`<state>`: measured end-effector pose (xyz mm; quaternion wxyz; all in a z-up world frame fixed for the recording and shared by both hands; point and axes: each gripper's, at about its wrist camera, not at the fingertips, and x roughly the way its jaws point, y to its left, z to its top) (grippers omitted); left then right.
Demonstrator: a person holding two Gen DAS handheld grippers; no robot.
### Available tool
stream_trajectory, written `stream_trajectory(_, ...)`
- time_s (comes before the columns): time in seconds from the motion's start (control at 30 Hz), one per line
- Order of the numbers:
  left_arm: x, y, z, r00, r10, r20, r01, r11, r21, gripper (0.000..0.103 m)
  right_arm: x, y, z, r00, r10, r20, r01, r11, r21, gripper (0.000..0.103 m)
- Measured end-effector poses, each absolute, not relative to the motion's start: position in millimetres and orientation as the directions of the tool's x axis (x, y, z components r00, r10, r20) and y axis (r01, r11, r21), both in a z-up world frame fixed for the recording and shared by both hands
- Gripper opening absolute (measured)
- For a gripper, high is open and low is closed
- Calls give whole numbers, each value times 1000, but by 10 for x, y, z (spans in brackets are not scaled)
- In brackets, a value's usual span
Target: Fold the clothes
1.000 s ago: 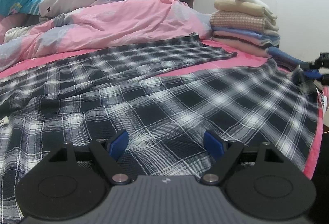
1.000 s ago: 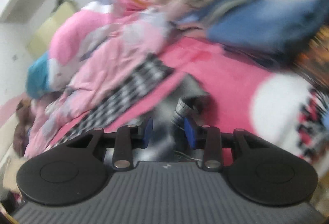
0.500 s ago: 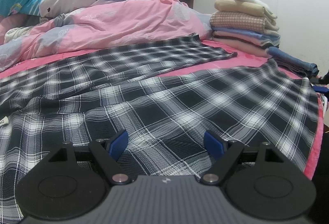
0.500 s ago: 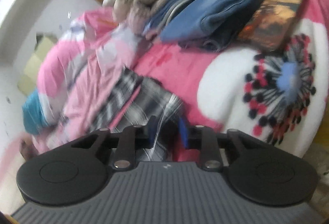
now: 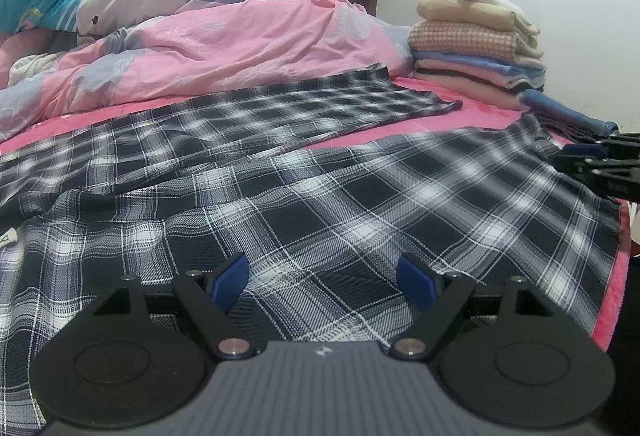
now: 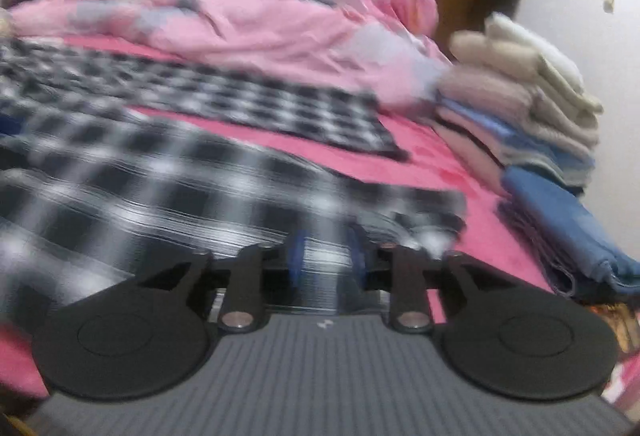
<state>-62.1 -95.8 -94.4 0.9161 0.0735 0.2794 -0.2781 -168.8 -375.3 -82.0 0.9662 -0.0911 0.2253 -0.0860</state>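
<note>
Plaid cloth fills the near view: the checked garment (image 5: 320, 204) lies spread flat on the bed (image 5: 432, 116), directly under and ahead of the left gripper (image 5: 322, 278), whose blue pads stand wide apart with nothing between them. Its long axis runs left to right across the view. The right gripper (image 6: 326, 256) sits at the garment's right edge, the nearer hand for that corner; its jaws have just been opening slightly, narrowly apart, with thin woven fabric between them, though blur hides whether they pinch it. Farther off, a puffy pink duvet (image 5: 224, 36) and a stack of folded clothes (image 5: 476, 44).
</note>
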Motion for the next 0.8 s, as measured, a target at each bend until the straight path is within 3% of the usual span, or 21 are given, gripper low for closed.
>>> stream_trajectory(0.07,-622,-958,-942,689,-470,-552,551,834,-21,83,-1835,-3811,-732,908,-154,-390,114,986,-123,29)
stream_trajectory(0.17,-619,-955,-941,688,-472,-551,552,833,-24,83,-1929,-4078,-683,906,-186,-381,211,977,23,29)
stream_trajectory(0.27,-619,-954,-943,688,-474,-550,552,833,-28,83,-1900,-4465,-718,883,-214,-419,331,915,232,29)
stream_trajectory(0.37,-620,-953,-946,688,-474,-550,552,833,-28,83,-1903,-4691,-823,890,-169,-423,346,855,386,29)
stream_trajectory(0.7,-624,-957,-947,689,-474,-548,552,834,-28,83,-1812,-4670,-998,891,-123,-436,333,831,446,24)
stream_trajectory(0.77,-623,-957,-947,689,-474,-548,552,834,-27,83,-1778,-4692,-999,892,-124,-435,335,827,452,3)
stream_trajectory(0.8,-622,-957,-947,689,-474,-548,552,833,-27,83,-1791,-4703,-1000,897,-123,-425,334,818,467,3)
